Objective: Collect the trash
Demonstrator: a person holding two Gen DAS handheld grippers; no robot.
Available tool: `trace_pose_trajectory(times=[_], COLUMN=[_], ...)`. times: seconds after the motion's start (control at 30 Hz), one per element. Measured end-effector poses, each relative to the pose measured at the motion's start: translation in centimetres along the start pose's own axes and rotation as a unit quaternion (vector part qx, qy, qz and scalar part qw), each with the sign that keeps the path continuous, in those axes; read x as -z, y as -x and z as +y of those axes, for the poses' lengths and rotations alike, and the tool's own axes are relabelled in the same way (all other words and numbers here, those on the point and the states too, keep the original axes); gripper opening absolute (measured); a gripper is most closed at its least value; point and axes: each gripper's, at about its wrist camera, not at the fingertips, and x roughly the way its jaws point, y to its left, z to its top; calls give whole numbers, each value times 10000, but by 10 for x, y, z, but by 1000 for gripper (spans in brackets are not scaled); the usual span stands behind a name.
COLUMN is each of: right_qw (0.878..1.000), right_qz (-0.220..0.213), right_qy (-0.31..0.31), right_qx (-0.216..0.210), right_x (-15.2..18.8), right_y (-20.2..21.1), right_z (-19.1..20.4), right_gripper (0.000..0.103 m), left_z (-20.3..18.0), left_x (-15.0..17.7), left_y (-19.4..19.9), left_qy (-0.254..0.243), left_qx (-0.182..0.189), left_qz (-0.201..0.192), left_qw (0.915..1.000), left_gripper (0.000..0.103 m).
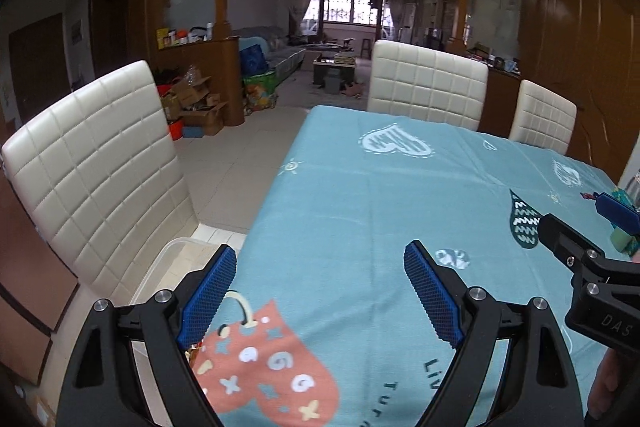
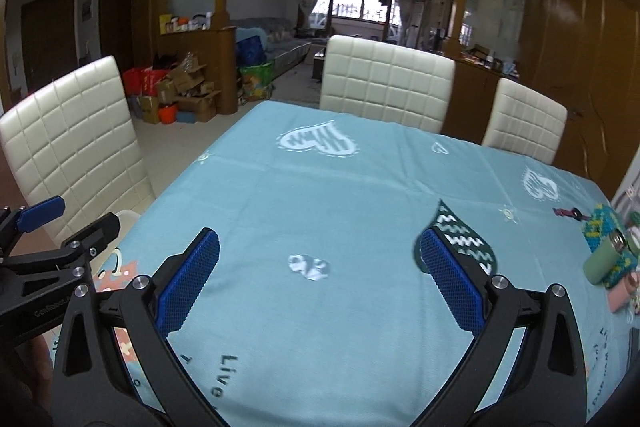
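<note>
My left gripper [image 1: 320, 267] stands open over the near left part of a table with a light blue patterned cloth [image 1: 360, 195], with nothing between its blue pads. My right gripper [image 2: 320, 247] is also open and empty, over the middle of the same cloth [image 2: 320, 179]. Each gripper shows at the edge of the other's view: the right gripper [image 1: 592, 227] at the far right, the left gripper [image 2: 72, 221] at the far left. A clear plastic tub [image 1: 168, 263] sits on the seat of the white chair [image 1: 92, 163] at the left. No loose trash shows on the cloth.
White padded chairs [image 2: 384, 83] stand along the far side of the table. A green flask [image 2: 602, 261], a teal knitted piece [image 2: 602, 225] and a small red item [image 2: 568, 213] lie at the right edge. Cardboard boxes [image 1: 196, 103] are piled on the floor beyond.
</note>
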Motion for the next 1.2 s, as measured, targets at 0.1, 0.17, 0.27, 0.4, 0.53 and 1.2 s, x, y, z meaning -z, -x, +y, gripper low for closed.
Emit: trace_pose_trajectory(times=[0.1, 0.17, 0.27, 0.4, 0.53, 1.2], right_qw=[9999, 9998, 9996, 9993, 9989, 9992], right_qz=[-76, -96, -118, -141, -173, -217], right_qy=[-110, -164, -248, -348, -421, -334], right_qx=[29, 30, 38, 61, 64, 61], right_x=[1, 1, 2, 2, 1, 0], right_y=[6, 8, 10, 12, 15, 19], right_z=[-14, -20, -28, -35, -39, -31], right_gripper=[100, 100, 100, 100, 100, 100], left_z=[-13, -20, -29, -39, -44, -41], left_x=[-2, -4, -8, -9, -8, -6], left_y=[5, 7, 10, 14, 19, 22], left_qy=[-119, -179, -247, -338, -419, -440], left_qx=[12, 28, 66, 171, 97, 87], left_qz=[-72, -114, -150, -161, -204, -245], left_qw=[9999, 9998, 9996, 9992, 9989, 9987], left_gripper=[84, 84, 84, 84, 84, 84])
